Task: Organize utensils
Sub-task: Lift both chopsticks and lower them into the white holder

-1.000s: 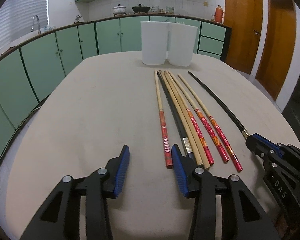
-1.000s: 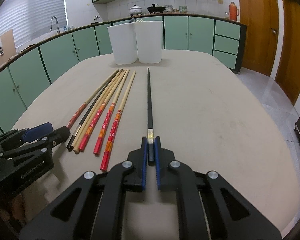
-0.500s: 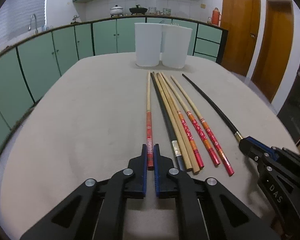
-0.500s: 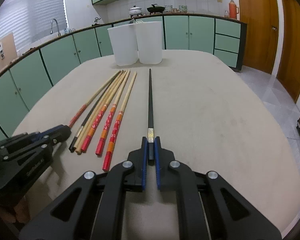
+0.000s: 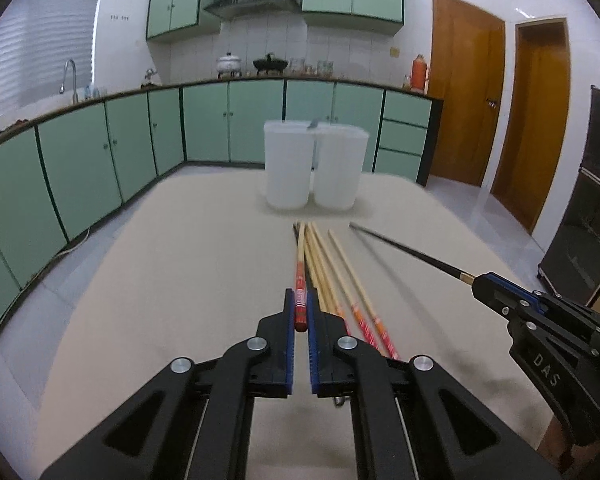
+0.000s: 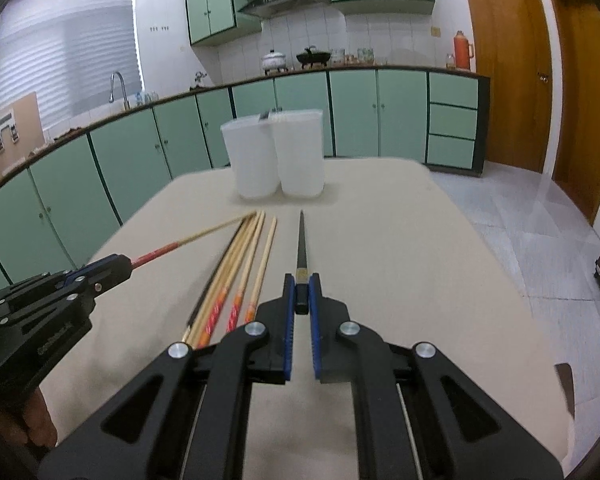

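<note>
My left gripper (image 5: pixel 300 307) is shut on the red patterned end of a wooden chopstick (image 5: pixel 300 276), lifted off the beige table (image 5: pixel 172 280). The right gripper (image 6: pixel 301 294) is shut on the butt of a black chopstick (image 6: pixel 301 240), also raised and pointing toward two white tubs (image 6: pixel 276 156). The tubs (image 5: pixel 314 168) stand side by side at the table's far end. Several chopsticks (image 5: pixel 332 276) lie in a bundle between the two grippers, seen also in the right wrist view as chopsticks (image 6: pixel 240 268). The right gripper (image 5: pixel 482 284) shows at the right of the left wrist view.
Green cabinets (image 5: pixel 100 152) run along the left and back under a counter with a sink tap (image 5: pixel 70 76), pots and a red flask (image 5: pixel 419 74). Wooden doors (image 5: pixel 500 112) stand at the right. A dark cabinet (image 5: pixel 592 200) is at far right.
The left gripper closed on the red-ended chopstick. Both grippers then rose from the table, each lifting its chopstick; the view tilted up toward the tubs.
</note>
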The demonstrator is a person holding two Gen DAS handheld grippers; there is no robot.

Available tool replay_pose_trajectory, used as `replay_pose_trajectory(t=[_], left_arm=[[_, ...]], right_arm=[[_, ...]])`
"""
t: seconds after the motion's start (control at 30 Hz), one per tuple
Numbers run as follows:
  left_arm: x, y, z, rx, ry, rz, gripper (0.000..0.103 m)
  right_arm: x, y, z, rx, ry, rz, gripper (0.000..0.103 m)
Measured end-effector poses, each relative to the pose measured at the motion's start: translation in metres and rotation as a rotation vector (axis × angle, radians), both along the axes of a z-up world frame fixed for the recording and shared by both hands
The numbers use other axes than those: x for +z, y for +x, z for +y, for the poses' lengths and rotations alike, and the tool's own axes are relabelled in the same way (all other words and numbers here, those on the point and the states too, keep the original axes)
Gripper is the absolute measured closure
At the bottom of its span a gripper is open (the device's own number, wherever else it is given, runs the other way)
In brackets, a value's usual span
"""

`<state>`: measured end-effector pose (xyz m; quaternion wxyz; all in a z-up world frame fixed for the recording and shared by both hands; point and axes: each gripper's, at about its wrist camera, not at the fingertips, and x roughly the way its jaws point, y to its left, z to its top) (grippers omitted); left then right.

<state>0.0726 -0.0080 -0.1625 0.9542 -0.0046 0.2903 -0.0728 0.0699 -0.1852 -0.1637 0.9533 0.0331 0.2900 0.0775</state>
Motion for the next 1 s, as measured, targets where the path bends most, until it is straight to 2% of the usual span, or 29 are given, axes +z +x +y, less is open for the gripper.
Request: replay_pose_trajectory(t=[0.43, 0.7, 1.0], left_arm=[[0.079, 0.025, 0.015, 0.005, -0.07, -0.18, 0.098], [0.106, 0.052, 0.018, -0.021, -0.09, -0.227, 0.098], [0.127, 0.07, 0.02, -0.032, -0.112, -0.259, 0.098]], right_arm=[[0.074, 0.03, -0.02, 0.019, 0.05, -0.118, 0.097], [0.113, 0.068, -0.03, 0.045, 0.122, -0.106, 0.097], [0.141, 0.094, -0.028, 0.063, 0.147, -0.106, 0.097]])
